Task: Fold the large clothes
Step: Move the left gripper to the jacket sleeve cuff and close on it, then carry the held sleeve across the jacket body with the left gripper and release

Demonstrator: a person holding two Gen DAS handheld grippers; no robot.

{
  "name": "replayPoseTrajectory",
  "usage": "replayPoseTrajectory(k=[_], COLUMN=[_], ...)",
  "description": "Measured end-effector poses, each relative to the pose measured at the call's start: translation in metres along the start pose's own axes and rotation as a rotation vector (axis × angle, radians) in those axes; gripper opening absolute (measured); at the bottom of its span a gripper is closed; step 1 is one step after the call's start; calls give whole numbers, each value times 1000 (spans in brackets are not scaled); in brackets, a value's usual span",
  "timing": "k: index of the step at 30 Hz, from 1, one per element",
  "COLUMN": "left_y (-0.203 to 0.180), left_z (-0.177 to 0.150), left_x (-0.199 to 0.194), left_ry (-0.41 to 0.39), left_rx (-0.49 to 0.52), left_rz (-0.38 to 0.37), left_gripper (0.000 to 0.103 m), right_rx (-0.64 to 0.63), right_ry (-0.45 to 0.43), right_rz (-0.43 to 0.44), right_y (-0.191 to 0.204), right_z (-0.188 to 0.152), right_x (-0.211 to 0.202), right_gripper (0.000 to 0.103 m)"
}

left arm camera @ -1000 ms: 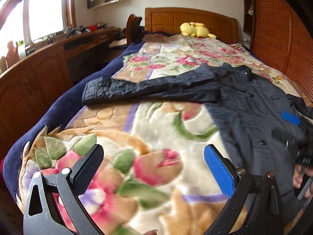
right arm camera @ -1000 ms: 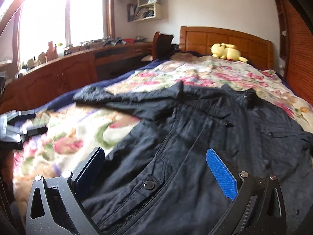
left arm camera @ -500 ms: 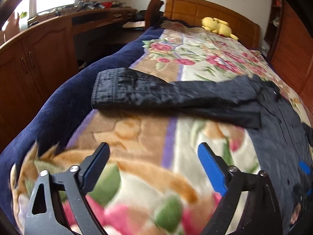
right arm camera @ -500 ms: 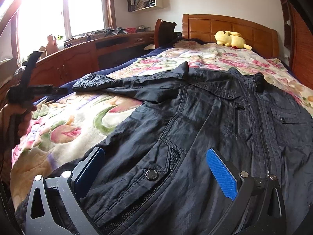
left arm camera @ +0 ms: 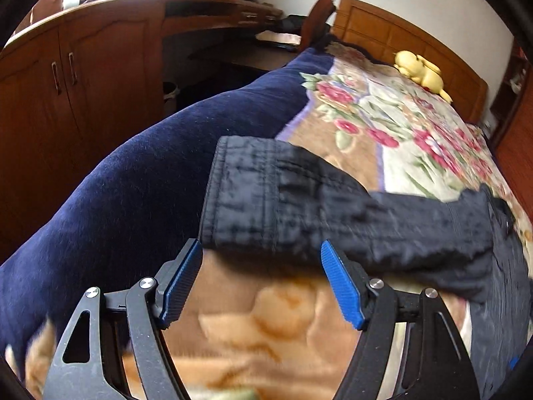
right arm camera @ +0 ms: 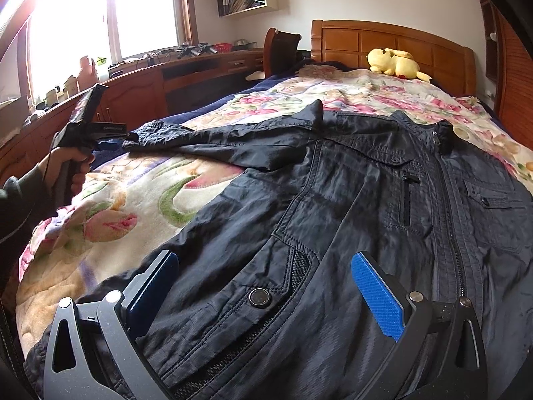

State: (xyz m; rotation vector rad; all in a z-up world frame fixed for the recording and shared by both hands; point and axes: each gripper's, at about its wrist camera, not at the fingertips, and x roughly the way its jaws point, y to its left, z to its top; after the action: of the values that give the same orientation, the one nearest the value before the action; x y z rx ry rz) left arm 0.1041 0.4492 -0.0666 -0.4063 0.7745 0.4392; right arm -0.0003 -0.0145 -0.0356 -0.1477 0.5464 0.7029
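Note:
A dark navy jacket (right arm camera: pixel 349 200) lies front up on the floral blanket (right arm camera: pixel 133 200), with one sleeve stretched out to the left. In the left wrist view the sleeve's cuff (left arm camera: pixel 266 196) lies just past the tips of my left gripper (left arm camera: pixel 261 250). Its jaws are closing, the cuff's near edge sits at the fingertips, and the pads are not pressing on it. The right wrist view also shows that left gripper (right arm camera: pixel 110 141), held by a hand (right arm camera: pixel 70 166), at the cuff (right arm camera: pixel 143 135). My right gripper (right arm camera: pixel 265 260) stands wide open over the jacket's lower front by a snap pocket (right arm camera: pixel 260 296).
The blanket's dark blue border (left arm camera: pixel 133 200) drops off the bed's left side toward wooden cabinets (left arm camera: pixel 66 83) and a desk (right arm camera: pixel 200 66). A yellow plush toy (right arm camera: pixel 396 61) lies by the wooden headboard (right arm camera: pixel 383 40). A chair (right arm camera: pixel 281 50) stands beside the bed.
My left gripper has swung left and forward from the jacket's body along the sleeve to its cuff, and its jaws have narrowed. The right gripper has stayed over the jacket's lower front.

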Motion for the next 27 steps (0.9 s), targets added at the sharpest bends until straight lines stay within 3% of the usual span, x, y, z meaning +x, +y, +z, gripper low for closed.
replayPoseTrajectory(k=[6,9,10,11,12,13,14,18,22,27], left_y=[10,10,11,11,11,9,5,-24,-56,-108], left_z=[3,2,2,2,1,2,2,1,-1,-25], left_x=[33,39,38,37,34,34,30,4,-38,-99], left_ry=[87,91,82,75,71,66,59,-3,-68,-107], left_rx=[-73,-76,-83,-90,-97,-98,-86,31,93,183], left_rz=[4,6,0,-3,-35,-64,-75,-16,-55,-169], left_gripper=[75,75,66,48,39,23,17,11,10,9], right_rx=[4,4,4,4,4,4,3,-12,-18,-1], right_ry=[-2,-3,-3,-3,-2,-3,-4,-14,-21,-48], right_rz=[3,4,4,5,4,4,4,1,-6,-8], right_y=[0,0,0,0,0,0,0,3,3,0], right_z=[0,0,0,0,0,0,0,0,-1,-3], right_x=[0,0,0,0,0,0,0,-3,-4,-12], right_gripper=[103,103,103,103,103,103,103,103,103,103])
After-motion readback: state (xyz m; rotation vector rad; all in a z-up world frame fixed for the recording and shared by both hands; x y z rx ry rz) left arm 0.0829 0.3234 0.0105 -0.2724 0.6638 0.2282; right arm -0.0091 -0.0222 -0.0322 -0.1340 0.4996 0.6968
